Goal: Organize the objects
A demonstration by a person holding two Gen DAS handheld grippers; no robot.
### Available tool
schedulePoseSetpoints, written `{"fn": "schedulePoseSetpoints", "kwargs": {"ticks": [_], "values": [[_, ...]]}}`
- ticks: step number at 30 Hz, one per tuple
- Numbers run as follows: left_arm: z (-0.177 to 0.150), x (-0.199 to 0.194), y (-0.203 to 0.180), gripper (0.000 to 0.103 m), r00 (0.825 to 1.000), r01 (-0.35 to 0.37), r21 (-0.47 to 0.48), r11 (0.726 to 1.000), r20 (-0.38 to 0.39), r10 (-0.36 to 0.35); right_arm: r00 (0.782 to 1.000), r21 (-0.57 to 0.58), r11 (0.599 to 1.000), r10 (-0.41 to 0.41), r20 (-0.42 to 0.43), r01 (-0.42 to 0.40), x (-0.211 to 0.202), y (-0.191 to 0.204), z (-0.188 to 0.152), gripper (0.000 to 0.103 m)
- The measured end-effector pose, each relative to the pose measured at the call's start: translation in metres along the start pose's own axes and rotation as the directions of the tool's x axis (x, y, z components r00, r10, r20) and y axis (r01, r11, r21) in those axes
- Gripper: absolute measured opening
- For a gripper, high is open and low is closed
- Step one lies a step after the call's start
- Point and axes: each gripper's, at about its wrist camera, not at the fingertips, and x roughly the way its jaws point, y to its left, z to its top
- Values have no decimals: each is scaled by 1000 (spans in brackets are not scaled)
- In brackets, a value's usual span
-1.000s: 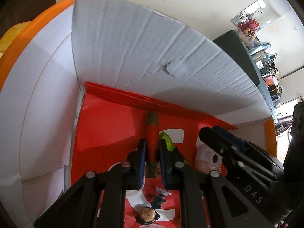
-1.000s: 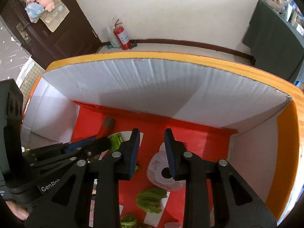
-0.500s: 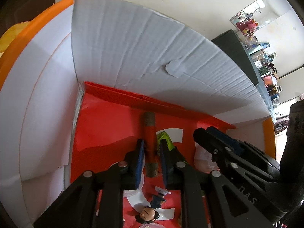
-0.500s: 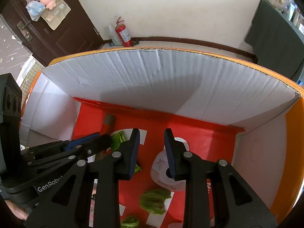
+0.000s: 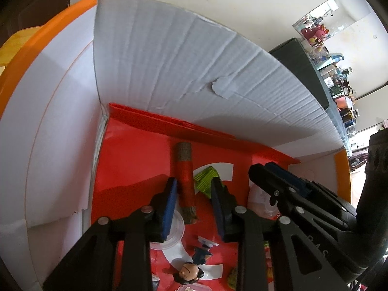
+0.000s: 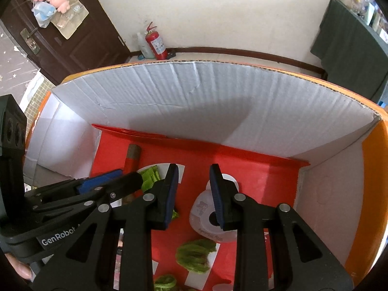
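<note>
Left wrist view: left gripper (image 5: 194, 194) opening, its jaws clear of the red stick (image 5: 185, 186) lying between them on the box floor (image 5: 135, 160); right gripper (image 6: 194, 189) nearly closed, empty.

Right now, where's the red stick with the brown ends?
Left wrist view: the red stick lies on the box's red floor between the opening left claw pads, a crumpled green wrapper just to its right.

You're looking into a corrugated cardboard box (image 5: 194, 72), matt white, ribbed inside. Its floor liner (image 5: 135, 160) is glossy red paper. The stick (image 5: 185, 181) has rough, cork-like ends and a red-wrapped middle. Gripper pads (image 5: 169, 201) are matt blue rubber on black plastic fingers.
</note>
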Motion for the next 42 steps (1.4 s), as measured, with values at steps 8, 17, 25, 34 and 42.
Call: {"fn": "schedulePoseSetpoints", "kwargs": {"ticks": [8,17,25,34,42], "values": [[-1,-1,-1,29,1000,7,0,1000,-7,-7,1000,-2,1000,0,-1,0,1,-1,-2,26],[-2,-8,-4,29,1000,20,10,1000,-1,-20,1000,6,1000,3,5,-3,-2,-1,-1,26],[-5,-18,-9,41,999,23,34,999,24,-24,1000,12,1000,-2,14,2,-8,0,-4,26],[-16,-34,-15,46,998,24,68,997,51,-28,999,18,1000,-21,30,20,-22,0,-12,27],[-32,-59,-16,54,993,18,103,995,111,-29,988,-15,995,-100,114,102,-47,11,-22,68]]}}
